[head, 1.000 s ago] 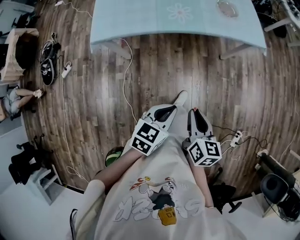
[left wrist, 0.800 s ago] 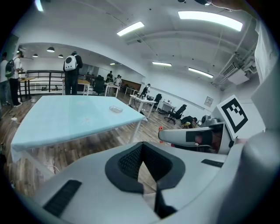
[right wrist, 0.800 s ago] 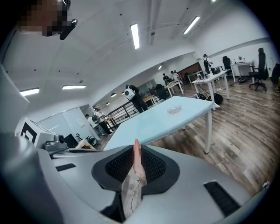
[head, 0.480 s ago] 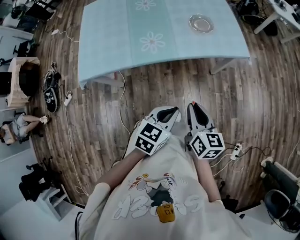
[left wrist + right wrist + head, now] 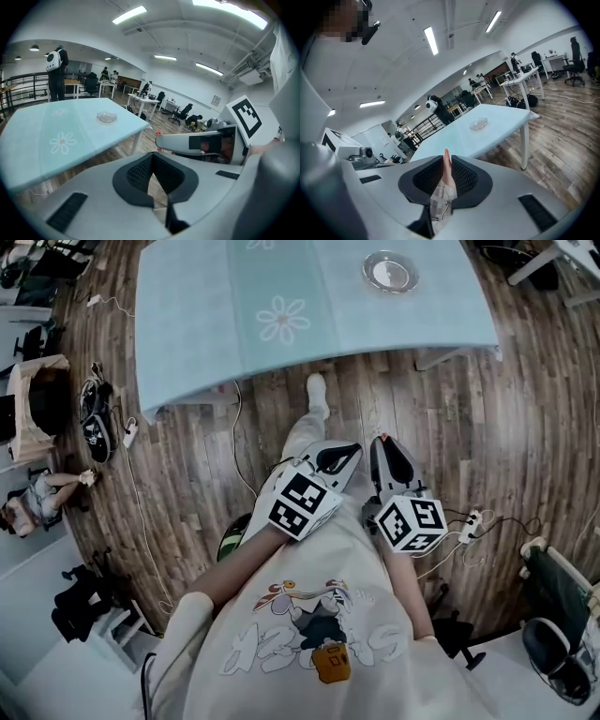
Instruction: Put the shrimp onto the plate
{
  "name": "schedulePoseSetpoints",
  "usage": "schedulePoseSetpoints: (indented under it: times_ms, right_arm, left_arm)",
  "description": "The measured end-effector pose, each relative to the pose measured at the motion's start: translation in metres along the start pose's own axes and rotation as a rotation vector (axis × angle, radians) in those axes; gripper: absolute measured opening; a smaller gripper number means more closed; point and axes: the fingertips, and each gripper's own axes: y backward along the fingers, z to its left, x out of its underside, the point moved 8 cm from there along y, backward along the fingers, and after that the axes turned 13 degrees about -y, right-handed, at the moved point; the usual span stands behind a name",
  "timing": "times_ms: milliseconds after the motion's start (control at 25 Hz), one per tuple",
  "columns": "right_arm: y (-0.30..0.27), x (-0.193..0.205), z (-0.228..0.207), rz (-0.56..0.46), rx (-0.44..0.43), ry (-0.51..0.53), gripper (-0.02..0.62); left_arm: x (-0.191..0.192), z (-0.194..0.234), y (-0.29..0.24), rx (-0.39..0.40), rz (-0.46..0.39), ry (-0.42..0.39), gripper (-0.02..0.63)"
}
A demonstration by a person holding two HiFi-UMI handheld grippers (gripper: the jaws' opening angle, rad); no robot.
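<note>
The room is bright. Long ceiling lights [image 5: 129, 14] shine down. All 3 pictures bend at the edges, with dark corners in both gripper views.

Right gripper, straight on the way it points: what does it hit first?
Most likely the blue table, left of the plate. Nothing else shows ahead of the right gripper and its shrimp, though depth is unclear.
</note>
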Motion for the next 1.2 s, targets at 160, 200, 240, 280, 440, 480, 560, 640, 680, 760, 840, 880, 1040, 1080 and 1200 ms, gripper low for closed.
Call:
schedulePoseSetpoints:
  times_ms: [160, 200, 240, 280, 440, 480, 560, 640, 680, 760, 840, 880, 1040, 1080, 1200]
  right_arm:
    - [-0.027, -0.033, -0.016, -0.019, 0.035, 0.006, 0.074]
    - [-0.035, -0.042, -0.019, -0.026, 0.050, 0.000, 0.074]
    - [-0.042, -0.051, -0.021, -0.033, 0.064, -0.010, 0.074]
    - [-0.050, -0.061, -0.021, -0.040, 0.073, -0.021, 0.074]
    - [-0.093, -0.104, -0.012, -0.067, 0.100, -0.015, 0.074]
    - [-0.105, -0.112, -0.009, -0.076, 0.106, -0.012, 0.074]
    - [-0.126, -0.127, -0.002, -0.096, 0.116, -0.009, 0.074]
    - [-0.146, -0.143, 0.000, -0.116, 0.129, -0.003, 0.074]
    - [-0.156, -0.152, -0.001, -0.125, 0.137, -0.002, 0.074]
    - [-0.175, -0.168, -0.003, -0.139, 0.155, -0.002, 0.074]
    - [-0.193, -0.183, 0.000, -0.151, 0.171, 0.002, 0.074]
    - [-0.203, -0.190, 0.004, -0.159, 0.176, 0.006, 0.074]
    - [-0.233, -0.199, 0.025, -0.166, 0.194, 0.013, 0.074]
    - [-0.235, -0.198, 0.025, -0.159, 0.202, 0.008, 0.074]
    - [-0.240, -0.204, 0.016, -0.132, 0.212, 0.004, 0.074]
  left_arm:
    - [-0.025, 0.038, -0.039, 0.054, -0.035, 0.005, 0.008]
    - [-0.034, 0.050, -0.048, 0.064, -0.042, -0.004, 0.008]
    - [-0.043, 0.062, -0.056, 0.073, -0.045, -0.017, 0.008]
    - [-0.051, 0.073, -0.061, 0.083, -0.048, -0.028, 0.008]
    - [-0.085, 0.124, -0.076, 0.109, -0.087, -0.047, 0.008]
    - [-0.093, 0.139, -0.078, 0.110, -0.094, -0.052, 0.008]
    - [-0.103, 0.169, -0.080, 0.110, -0.106, -0.062, 0.008]
    - [-0.112, 0.197, -0.085, 0.102, -0.118, -0.060, 0.008]
    - [-0.118, 0.211, -0.089, 0.095, -0.127, -0.058, 0.008]
    - [-0.132, 0.237, -0.094, 0.082, -0.151, -0.053, 0.008]
    - [-0.142, 0.261, -0.095, 0.074, -0.178, -0.053, 0.008]
    - [-0.146, 0.273, -0.093, 0.068, -0.193, -0.056, 0.008]
    - [-0.145, 0.302, -0.088, 0.071, -0.210, -0.045, 0.008]
    - [-0.145, 0.302, -0.091, 0.080, -0.205, -0.039, 0.008]
    - [-0.149, 0.299, -0.111, 0.103, -0.192, -0.027, 0.007]
